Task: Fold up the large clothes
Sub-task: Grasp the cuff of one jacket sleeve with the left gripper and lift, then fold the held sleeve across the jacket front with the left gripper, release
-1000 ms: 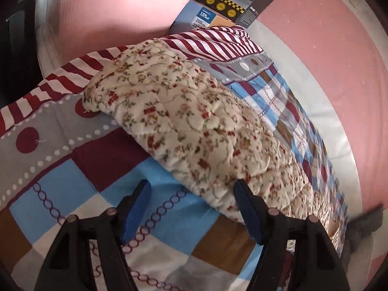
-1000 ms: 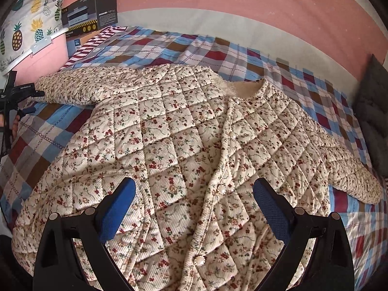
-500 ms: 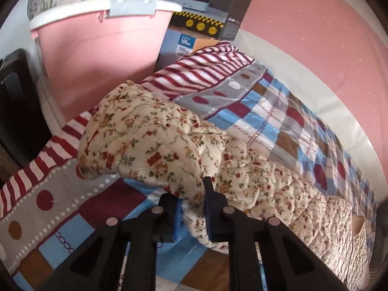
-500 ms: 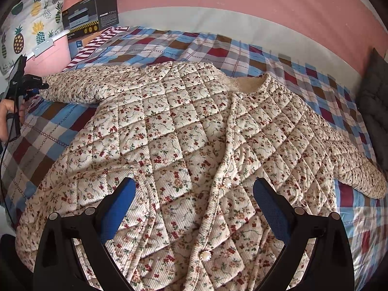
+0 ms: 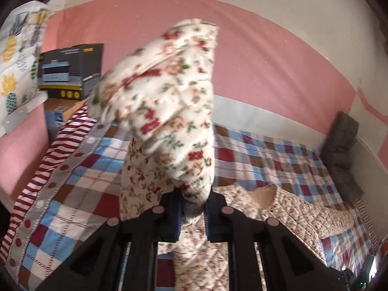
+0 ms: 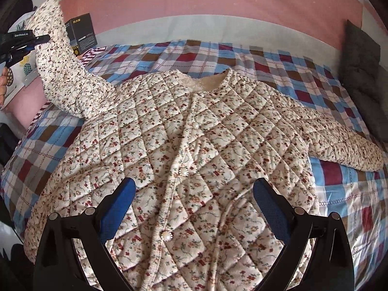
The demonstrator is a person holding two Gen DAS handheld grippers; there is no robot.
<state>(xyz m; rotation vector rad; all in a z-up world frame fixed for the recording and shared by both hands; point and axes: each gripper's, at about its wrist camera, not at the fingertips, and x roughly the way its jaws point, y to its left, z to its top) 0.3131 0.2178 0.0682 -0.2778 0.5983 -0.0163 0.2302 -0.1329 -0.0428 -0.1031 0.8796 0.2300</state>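
Observation:
A cream quilted jacket with small red flowers [image 6: 189, 131] lies front-up, buttoned, on the checked bedspread [image 6: 242, 55]. My left gripper [image 5: 192, 201] is shut on the cuff end of one sleeve [image 5: 165, 101] and holds it up in the air; the cuff flops over above the fingers. From the right wrist view that same sleeve [image 6: 60, 72] rises steeply at the far left up to the left gripper [image 6: 36, 40]. My right gripper [image 6: 194, 189] hovers open over the jacket's lower front, with nothing between its blue pads. The other sleeve [image 6: 339, 143] lies flat to the right.
A black box [image 6: 82, 34] and a pink bin with a pineapple-print cloth [image 5: 21, 145] stand past the bed's left end. A dark grey cushion [image 6: 359, 72] leans at the right end. The pink wall [image 5: 266, 72] runs along the far side. A hand [image 6: 3, 82] shows at the left edge.
The left gripper shut on the sleeve end and swung it up off the bedspread toward the jacket body. The right gripper drifted slightly over the jacket and stayed open.

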